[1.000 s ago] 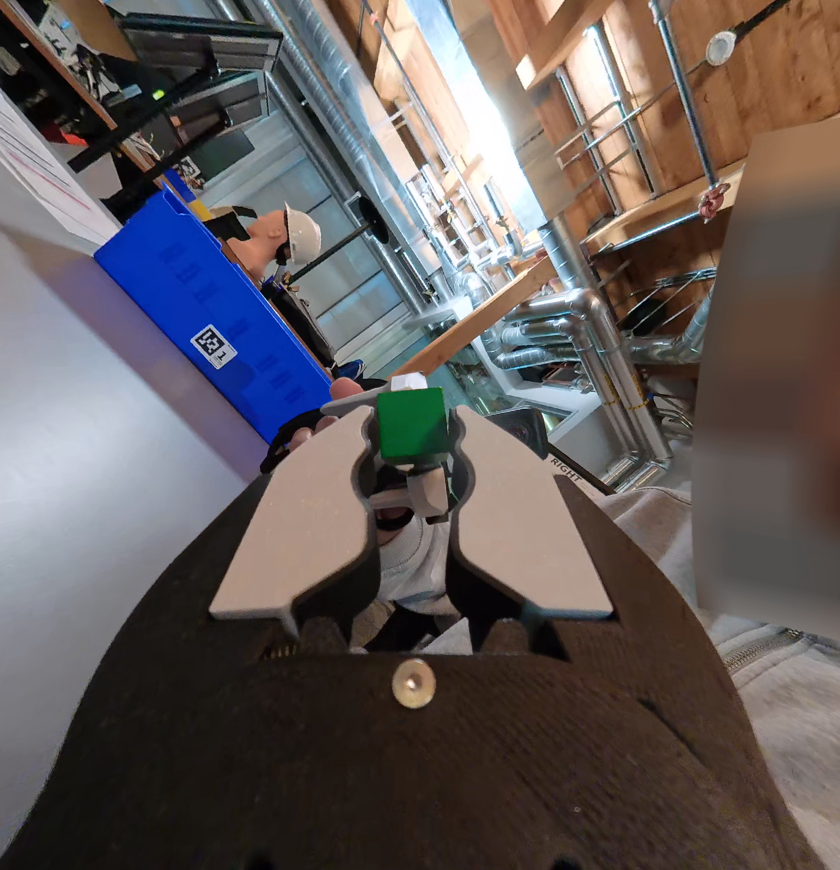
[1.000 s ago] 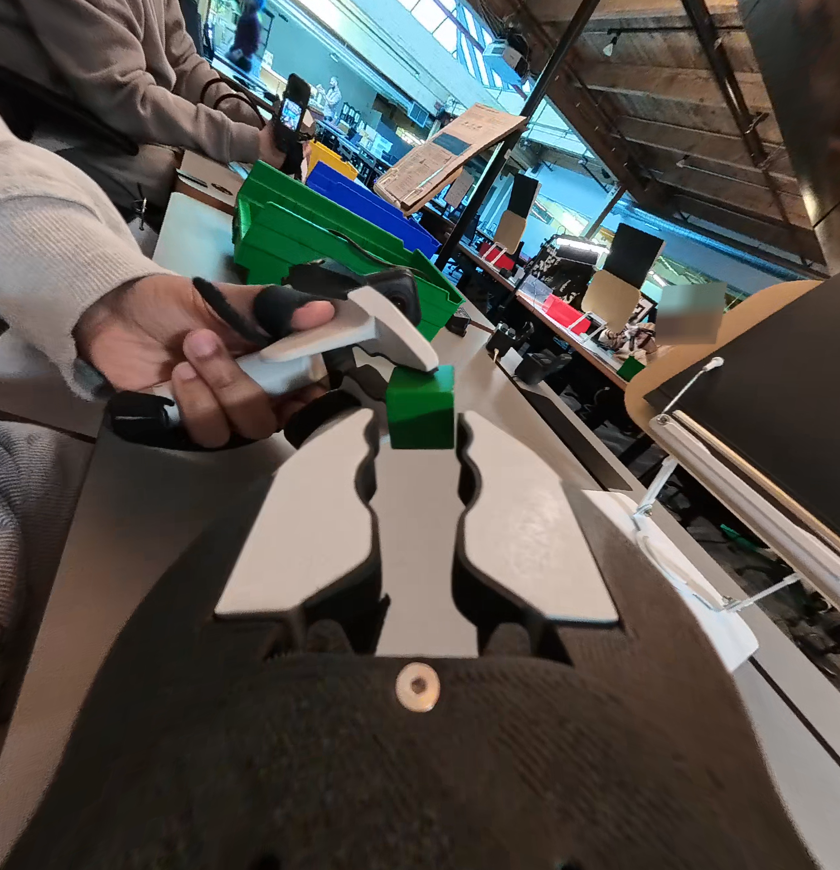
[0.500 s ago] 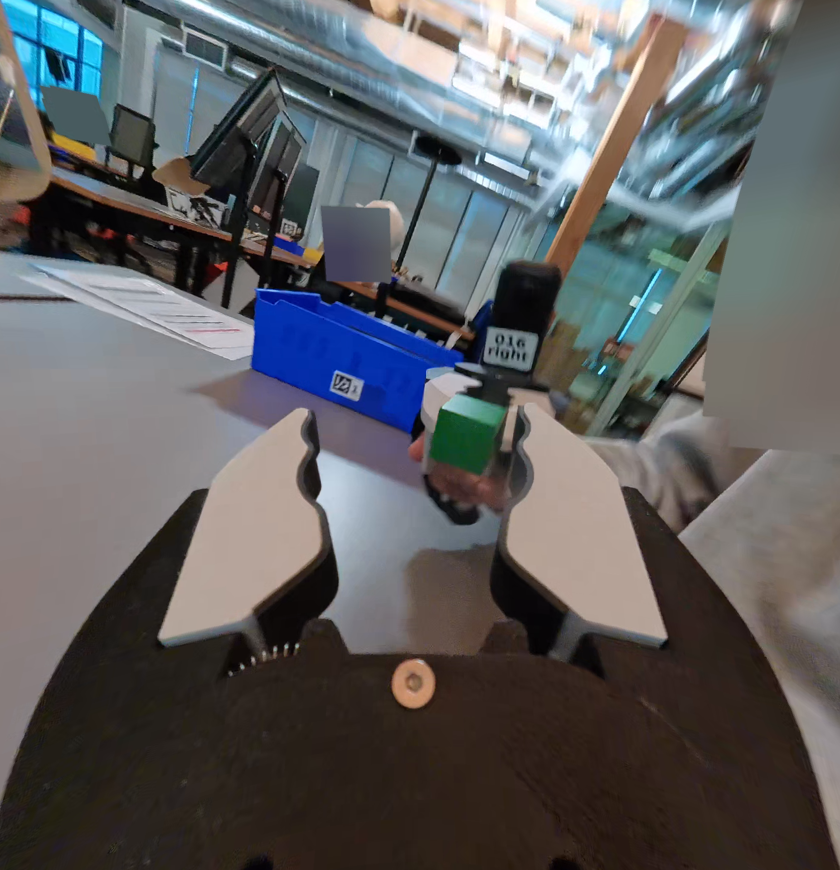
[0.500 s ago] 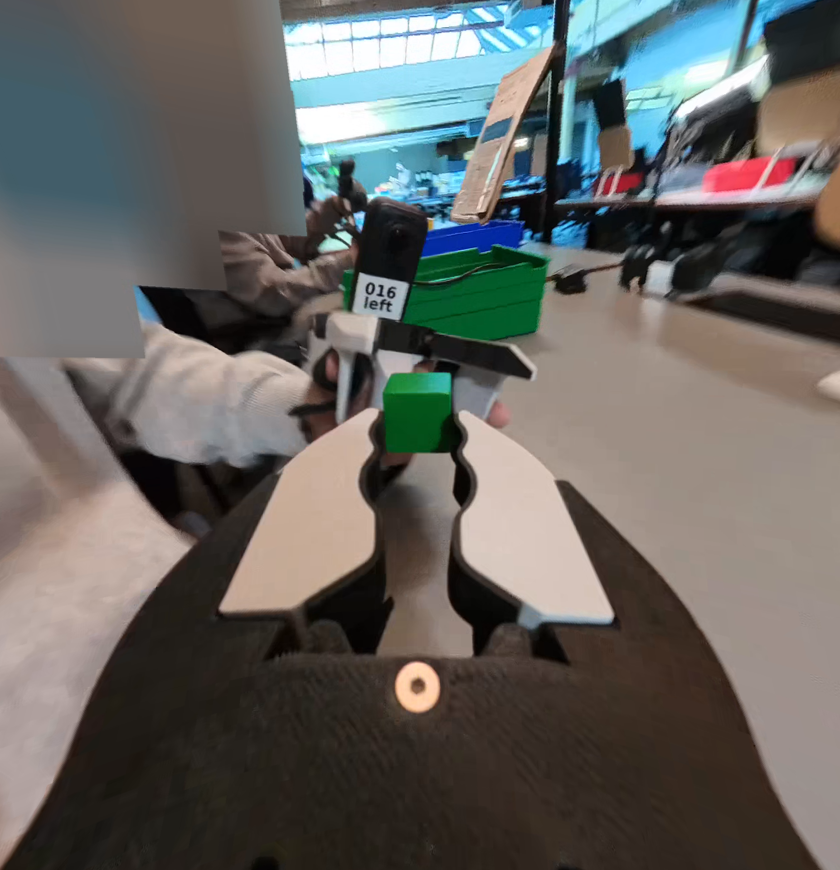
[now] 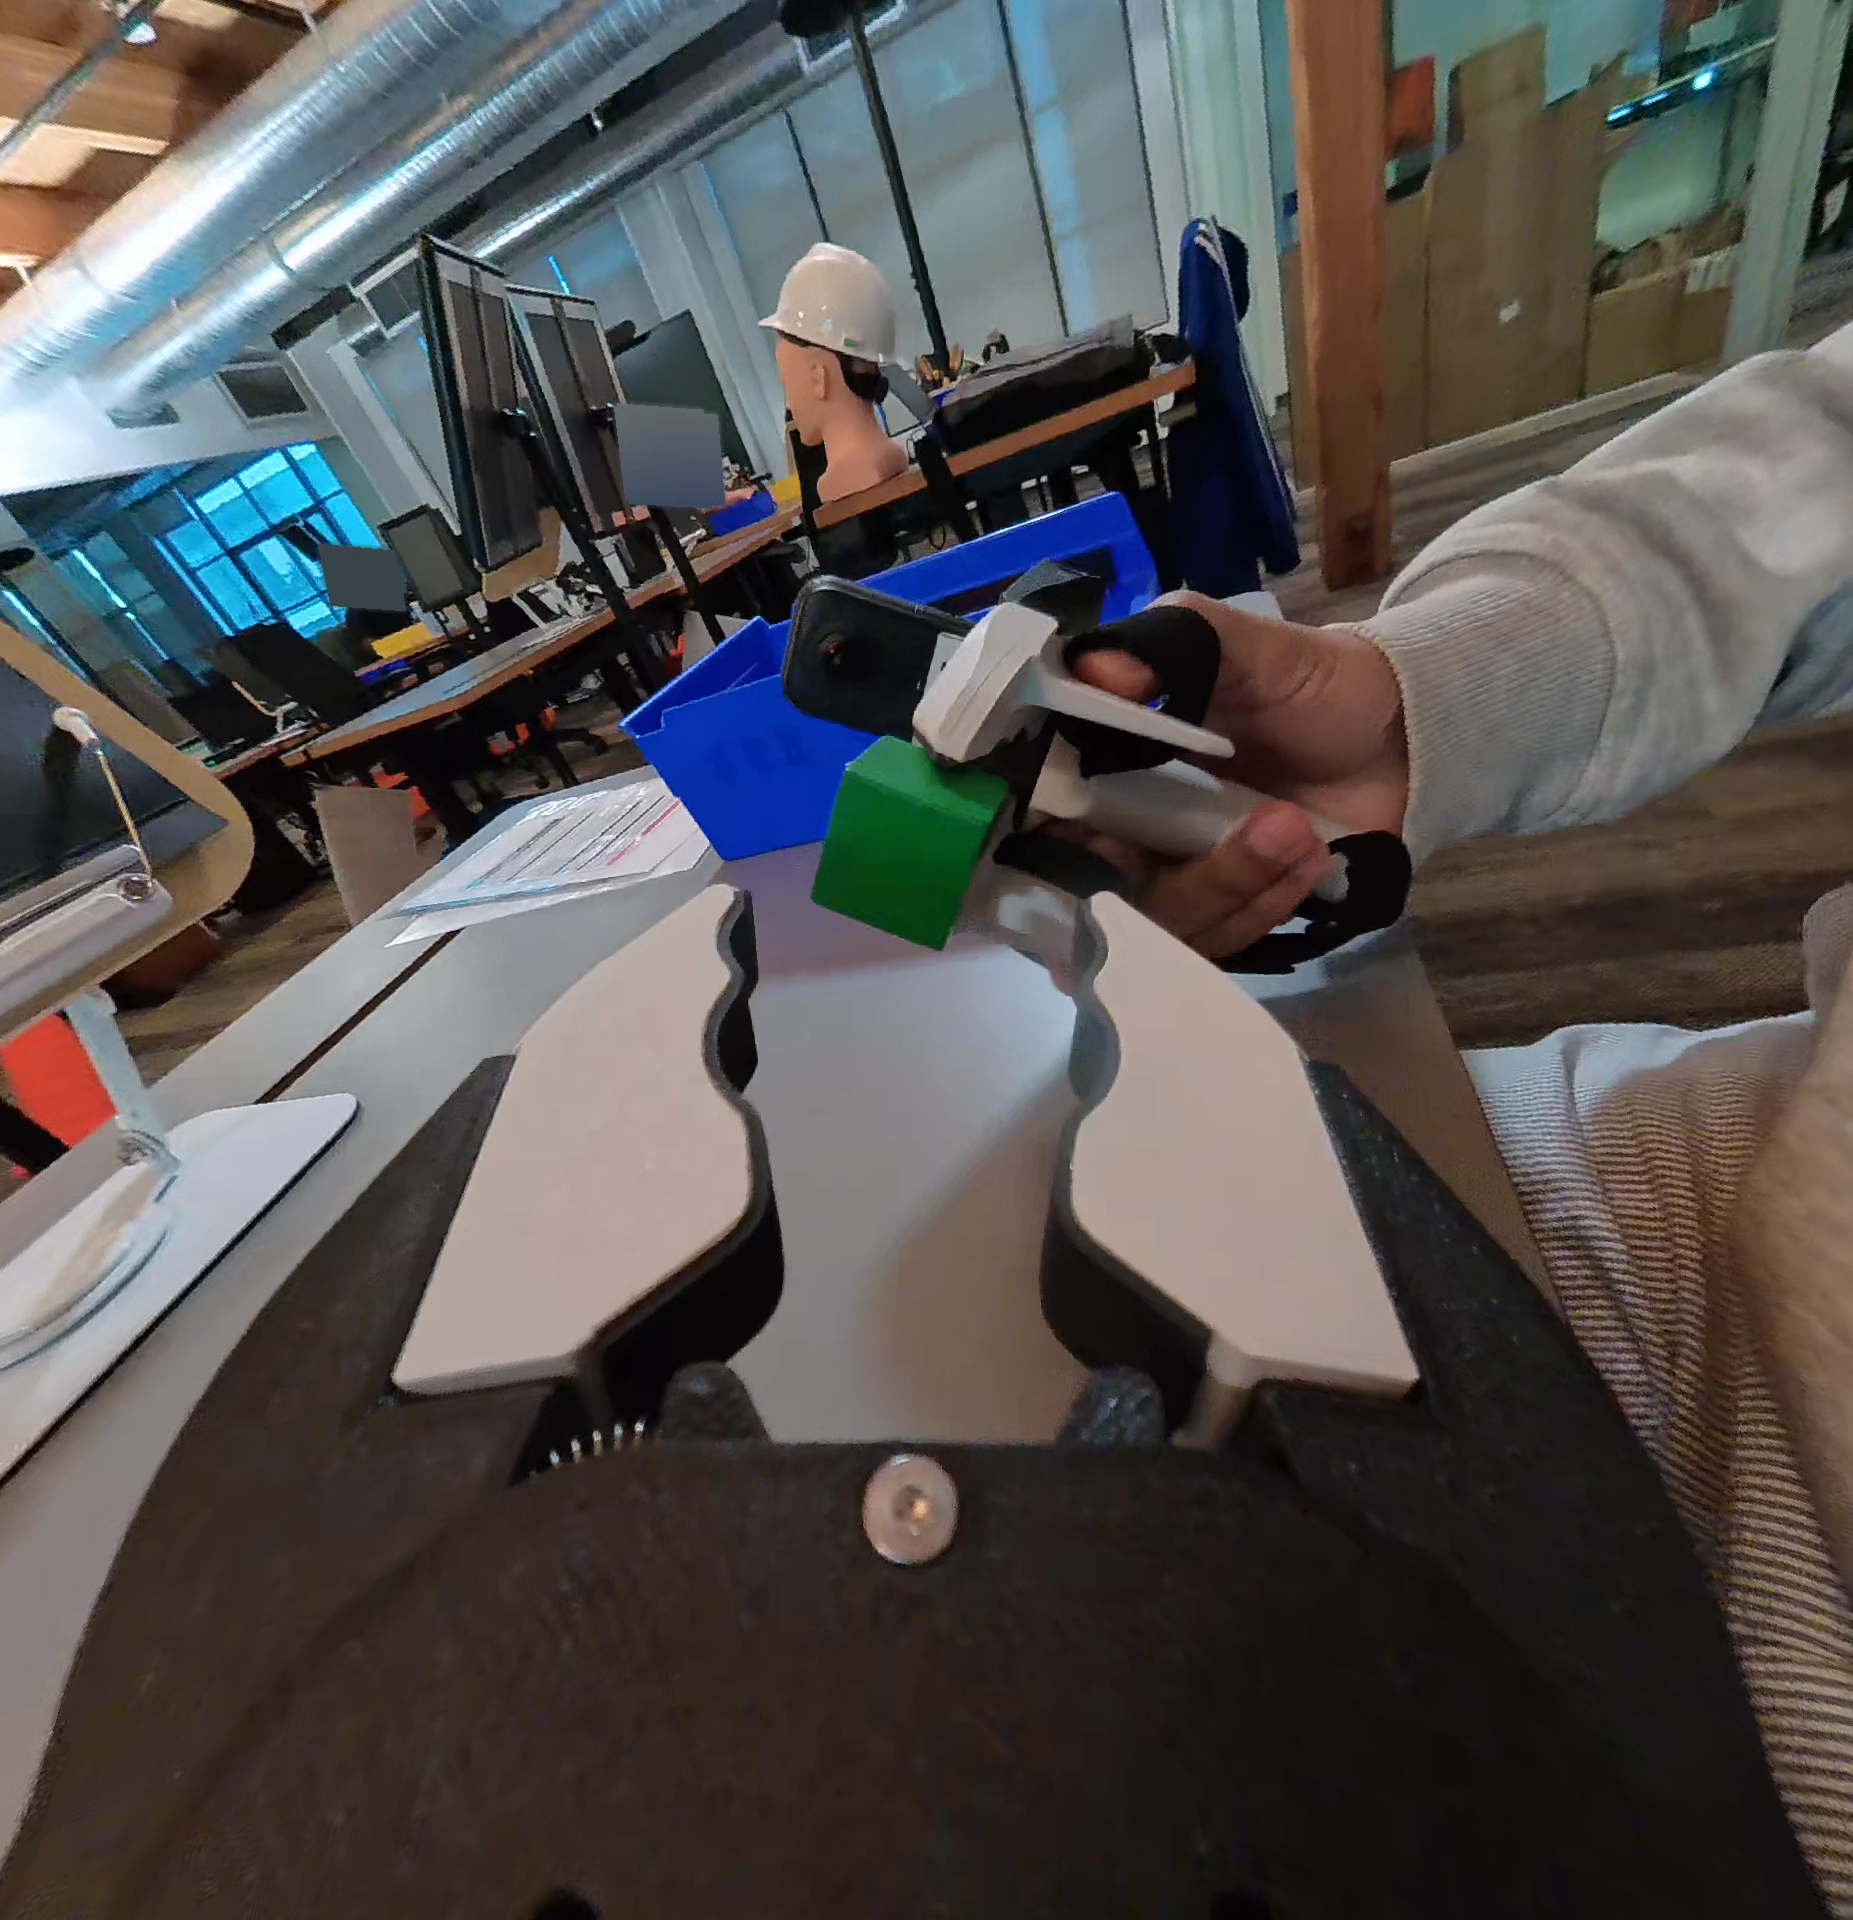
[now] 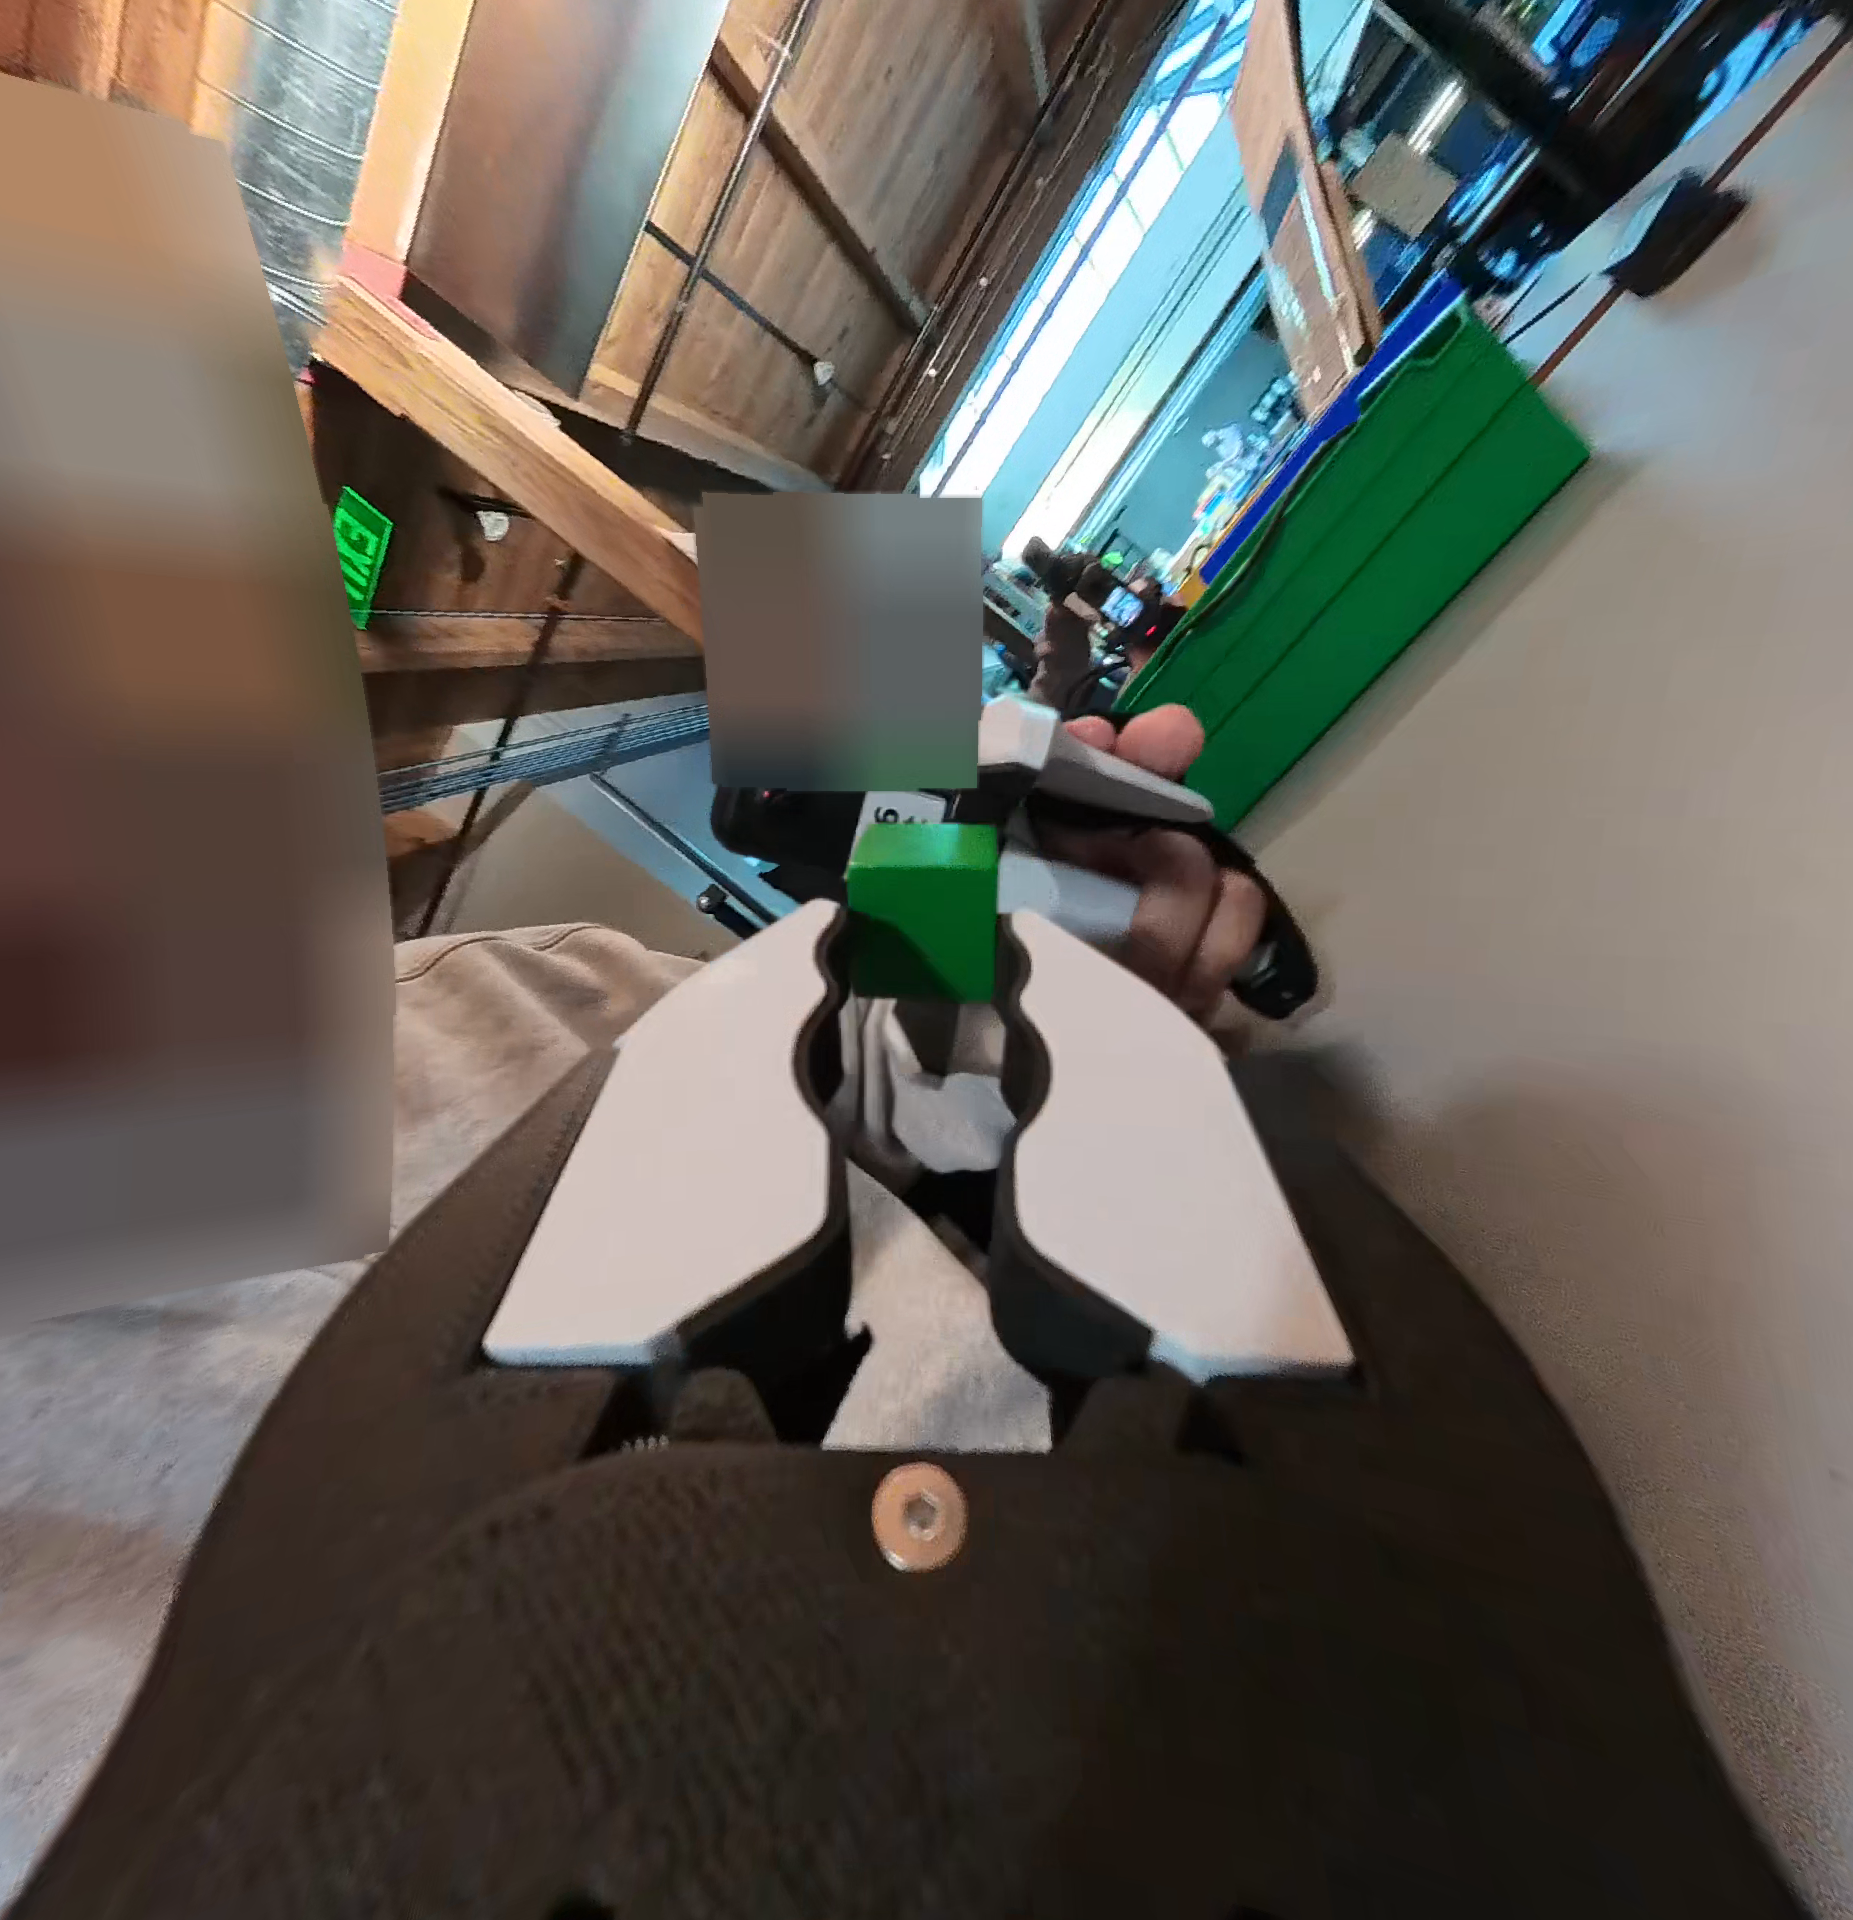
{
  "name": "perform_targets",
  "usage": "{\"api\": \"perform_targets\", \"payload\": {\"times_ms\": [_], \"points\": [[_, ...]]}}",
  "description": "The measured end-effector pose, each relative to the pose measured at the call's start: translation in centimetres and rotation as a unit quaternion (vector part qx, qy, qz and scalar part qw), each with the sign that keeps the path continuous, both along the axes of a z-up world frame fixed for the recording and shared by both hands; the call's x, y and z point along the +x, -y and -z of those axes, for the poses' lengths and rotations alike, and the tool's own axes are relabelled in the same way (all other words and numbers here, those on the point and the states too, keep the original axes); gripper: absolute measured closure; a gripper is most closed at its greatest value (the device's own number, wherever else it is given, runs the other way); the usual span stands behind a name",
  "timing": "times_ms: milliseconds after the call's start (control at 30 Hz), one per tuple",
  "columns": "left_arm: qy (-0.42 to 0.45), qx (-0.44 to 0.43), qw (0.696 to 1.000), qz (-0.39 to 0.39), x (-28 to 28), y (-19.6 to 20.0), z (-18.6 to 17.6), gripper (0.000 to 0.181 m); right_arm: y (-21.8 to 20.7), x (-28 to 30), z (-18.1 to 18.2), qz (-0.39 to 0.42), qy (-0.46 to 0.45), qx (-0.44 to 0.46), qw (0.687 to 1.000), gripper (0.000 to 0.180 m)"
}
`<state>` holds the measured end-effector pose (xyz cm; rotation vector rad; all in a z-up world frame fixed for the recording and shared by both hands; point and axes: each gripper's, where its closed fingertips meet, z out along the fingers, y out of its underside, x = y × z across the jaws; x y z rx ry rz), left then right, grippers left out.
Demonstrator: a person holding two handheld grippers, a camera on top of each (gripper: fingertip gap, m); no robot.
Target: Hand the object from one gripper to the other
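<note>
The left gripper [image 5: 911,966] is released, its fingers spread above the grey table [image 5: 278,1049] with bare room between them. Just ahead, the green cube [image 5: 906,857] hangs above the table, grasped by the right gripper [image 6: 922,945], in front of a blue bin [image 5: 735,748] at the far edge.

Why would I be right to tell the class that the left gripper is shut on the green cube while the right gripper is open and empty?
You would not. The sides are swapped: the right gripper is shut on the green cube, as the right wrist view shows, and the left gripper is open and empty in the left wrist view, where the cube sits beyond its tips.
</note>
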<state>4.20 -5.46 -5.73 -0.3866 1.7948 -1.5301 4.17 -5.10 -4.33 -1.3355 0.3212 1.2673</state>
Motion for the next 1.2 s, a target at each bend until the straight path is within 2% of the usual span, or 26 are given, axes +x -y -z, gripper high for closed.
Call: {"api": "perform_targets", "payload": {"times_ms": [233, 333, 433, 467, 567, 633, 700, 767, 833, 900, 967, 1067, 1200], "points": [[-0.004, -0.003, 1.000, -0.005, -0.4, -0.3, 0.1, 0.133, -1.0, -0.8, 1.1, -0.036, -0.011, -0.031, 0.999, 0.153], [-0.008, 0.017, 1.000, -0.008, -0.4, -0.3, 0.7, 0.148, -1.1, -1.2, 1.2, -0.044, -0.011, -0.032, 0.998, 0.153], [-0.011, 0.022, 1.000, -0.013, -0.3, -0.4, 0.7, 0.150, -1.3, -0.9, 1.3, -0.030, 0.000, -0.029, 0.999, 0.153], [-0.009, 0.025, 0.999, -0.023, -0.1, -0.6, 0.7, 0.150, -1.5, -0.5, 1.5, -0.012, 0.003, -0.033, 0.999, 0.148], [-0.003, 0.065, 0.994, -0.083, 1.0, -1.9, 1.3, 0.151, -2.2, 2.3, 2.4, 0.101, 0.034, -0.054, 0.993, 0.110], [-0.002, 0.100, 0.988, -0.118, 1.6, -2.5, 1.8, 0.151, -1.9, 4.0, 2.4, 0.169, 0.094, -0.061, 0.979, 0.104], [-0.009, 0.130, 0.981, -0.144, 2.0, -2.9, 2.5, 0.151, -1.5, 4.9, 2.5, 0.216, 0.192, -0.083, 0.954, 0.110], [-0.018, 0.174, 0.970, -0.171, 2.5, -3.3, 3.4, 0.151, -1.3, 5.3, 2.6, 0.252, 0.301, -0.103, 0.914, 0.121], [-0.016, 0.242, 0.947, -0.210, 2.9, -4.2, 4.5, 0.151, -1.4, 5.2, 2.6, 0.281, 0.389, -0.114, 0.870, 0.126], [-0.009, 0.303, 0.923, -0.236, 3.1, -4.6, 5.2, 0.151, -1.8, 4.4, 2.7, 0.286, 0.439, -0.116, 0.844, 0.129], [-0.003, 0.339, 0.908, -0.245, 3.0, -4.5, 5.5, 0.151, -2.4, 3.3, 3.2, 0.269, 0.445, -0.129, 0.844, 0.130], [0.008, 0.371, 0.893, -0.256, 2.8, -4.3, 5.5, 0.151, -3.1, 2.3, 4.6, 0.241, 0.419, -0.160, 0.861, 0.134], [0.011, 0.380, 0.886, -0.266, 2.7, -4.5, 5.3, 0.151, -3.4, 2.0, 5.6, 0.223, 0.411, -0.182, 0.865, 0.139]]}}
